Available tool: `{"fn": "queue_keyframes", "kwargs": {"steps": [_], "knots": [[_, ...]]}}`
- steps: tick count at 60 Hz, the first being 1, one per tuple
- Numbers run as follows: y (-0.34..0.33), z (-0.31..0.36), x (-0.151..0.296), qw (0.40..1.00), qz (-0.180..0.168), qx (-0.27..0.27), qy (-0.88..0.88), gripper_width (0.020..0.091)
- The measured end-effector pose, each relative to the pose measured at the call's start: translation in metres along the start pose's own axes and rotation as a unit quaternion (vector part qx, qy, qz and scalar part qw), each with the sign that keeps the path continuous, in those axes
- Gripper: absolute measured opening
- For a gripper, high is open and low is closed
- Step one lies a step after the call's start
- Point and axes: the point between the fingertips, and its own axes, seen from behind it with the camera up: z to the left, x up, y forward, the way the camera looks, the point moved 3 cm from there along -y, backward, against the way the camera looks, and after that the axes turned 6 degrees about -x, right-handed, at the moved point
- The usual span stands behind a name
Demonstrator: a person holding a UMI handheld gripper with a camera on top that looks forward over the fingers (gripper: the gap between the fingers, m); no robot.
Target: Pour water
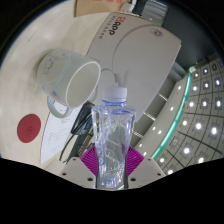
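Observation:
A clear plastic water bottle (114, 135) with no cap on its neck stands upright between my fingers, and my gripper (112, 160) is shut on it, the magenta pads (92, 158) pressing on its two sides. Just beyond the bottle's mouth, slightly to its left, lies a white mug (72, 80) tipped toward me so that its open rim and inside show. The mug rests on a white table (40, 105). The bottle's mouth (116, 95) is close to the mug's rim, apart from it.
A red round sticker (28, 128) lies on the table left of the bottle. Dark scissors-like handles (78, 128) lie beside the bottle. A large white device with red lettering (135, 45) stands beyond the mug. To the right is a dark floor with light dots (195, 120).

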Motion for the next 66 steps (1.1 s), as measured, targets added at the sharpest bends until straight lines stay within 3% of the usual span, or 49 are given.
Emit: {"fn": "queue_keyframes", "kwargs": {"steps": [8,15,18,27,43,58,66], "knots": [[-0.006,-0.005,-0.012,0.986,0.015,0.029,0.165,0.0314],[-0.012,-0.014,-0.023,0.937,0.019,0.055,0.344,0.0313],[-0.016,-0.016,-0.027,0.907,0.023,0.064,0.415,0.0322],[-0.027,-0.017,-0.027,0.787,-0.006,0.113,0.607,0.0322],[-0.035,0.048,-0.01,0.597,0.007,0.21,0.774,0.0322],[-0.041,0.103,0.013,0.544,0.013,0.248,0.802,0.0327],[-0.049,0.107,0.01,0.536,-0.002,0.227,0.813,0.0394]]}}
